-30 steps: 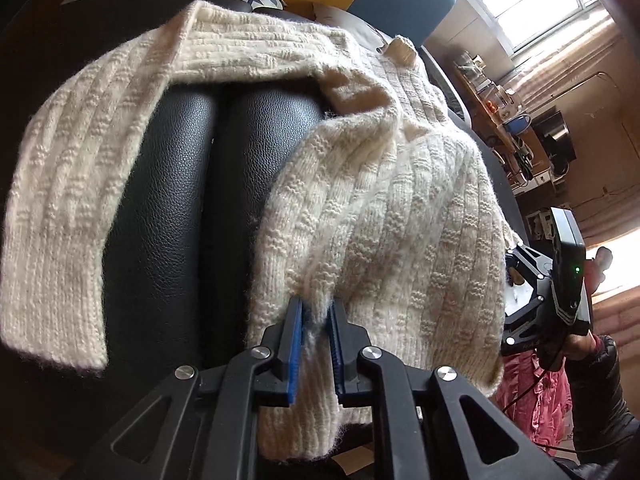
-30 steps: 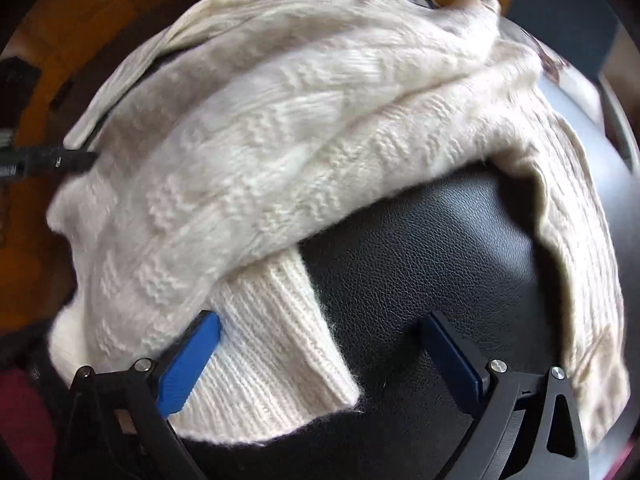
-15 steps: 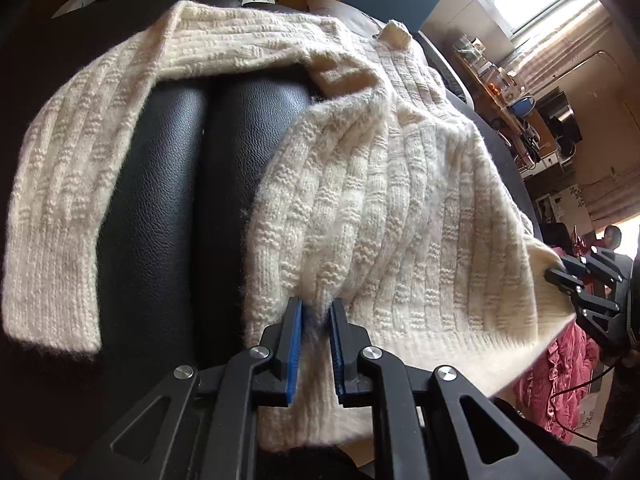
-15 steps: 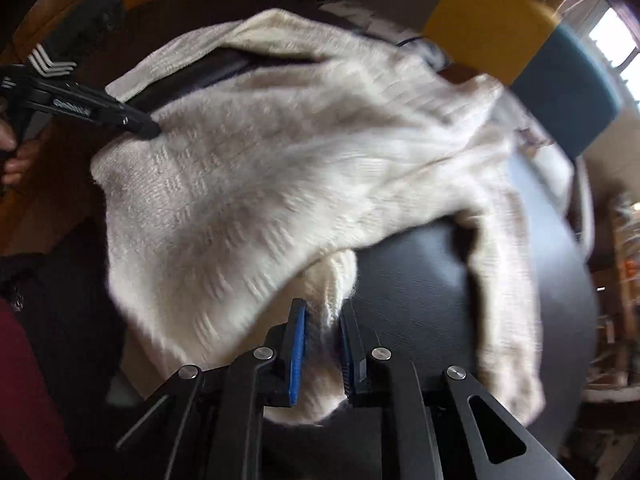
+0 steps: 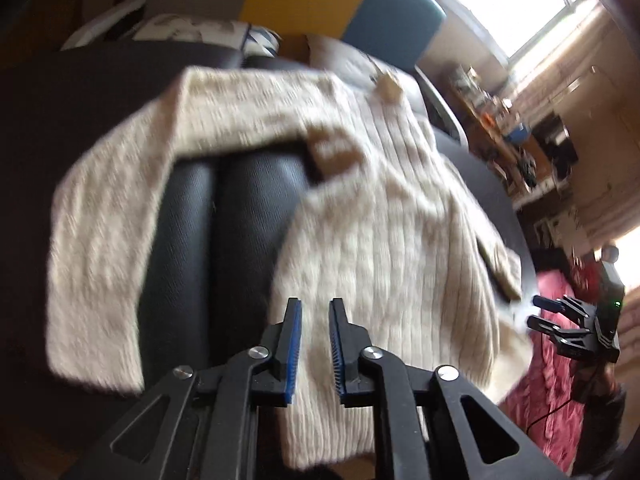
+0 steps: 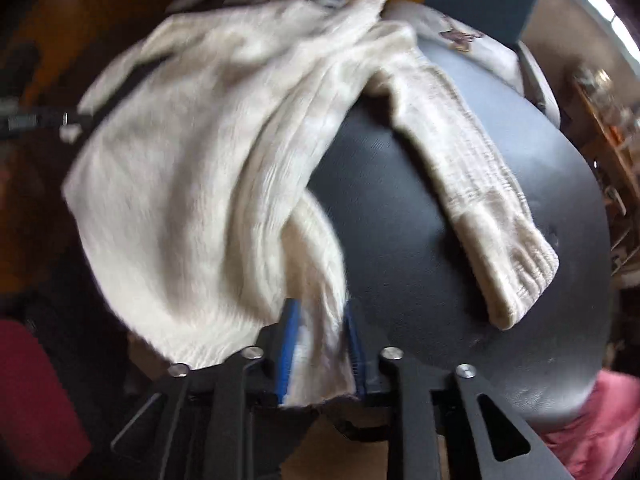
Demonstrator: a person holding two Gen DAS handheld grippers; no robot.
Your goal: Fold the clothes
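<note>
From your left wrist camera, your left gripper (image 5: 315, 312) has its blue-lined jaws set narrowly apart, having just been opening. The cream sweater (image 5: 384, 236) shows through the gap, but the pads do not seem to press it; nothing looks held. The sweater is a chunky ribbed knit spread over a black leather cushion (image 5: 224, 216) with a glossy, pebbled grain and a seam down its middle. One sleeve (image 5: 108, 232) hangs down the left side, its cuff toward you. The body covers the right side, its hem nearest your jaws. Off to the right, your right gripper (image 5: 538, 312) sits at the sweater's right edge above a pink-red quilted cloth (image 5: 552, 384). Motion blur softens the whole picture.

From your right wrist camera, your right gripper (image 6: 320, 344) has just been opening too; its jaws stand part-way apart with a fold of the sweater (image 6: 188, 184) lying between the blue pads. Blur stops you telling whether the pads still press it. The knit bunches to the left on the black cushion (image 6: 400, 216), and the other sleeve (image 6: 472, 184) runs out to the right, ending in a ribbed cuff. At the far left edge, your left gripper (image 6: 76, 124) touches the sweater's edge.
</note>
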